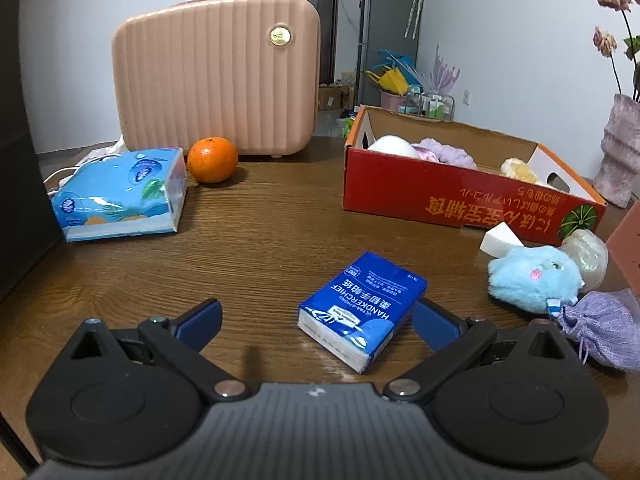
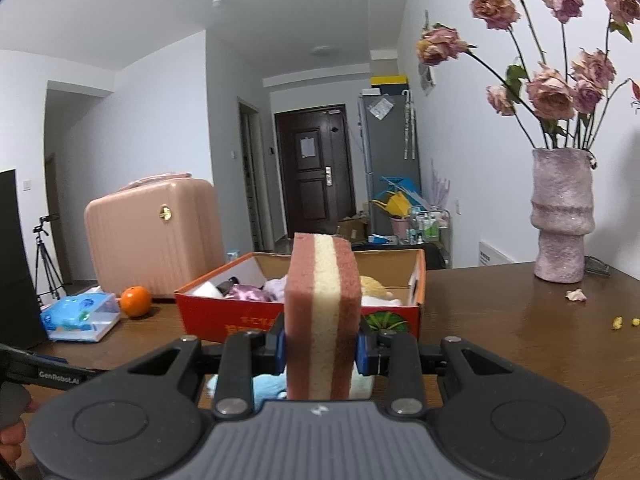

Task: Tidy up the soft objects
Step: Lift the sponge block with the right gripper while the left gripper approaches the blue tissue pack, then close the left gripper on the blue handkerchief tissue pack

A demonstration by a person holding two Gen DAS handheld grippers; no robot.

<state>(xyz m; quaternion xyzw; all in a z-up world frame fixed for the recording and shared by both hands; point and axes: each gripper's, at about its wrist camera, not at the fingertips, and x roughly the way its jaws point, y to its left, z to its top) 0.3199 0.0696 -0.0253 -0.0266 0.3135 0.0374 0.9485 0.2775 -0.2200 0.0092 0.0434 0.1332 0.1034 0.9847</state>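
On wooden table, red box, pink suitcase

— What sort of place is this?
— A lived-in flat. There's a dark panelled front door at the end of a hallway, with a grey fridge beside it.
— Anything homelier?
— A wooden table carrying a pink vanity case, a pack of tissues, an orange, and dried roses in a rough pink vase.
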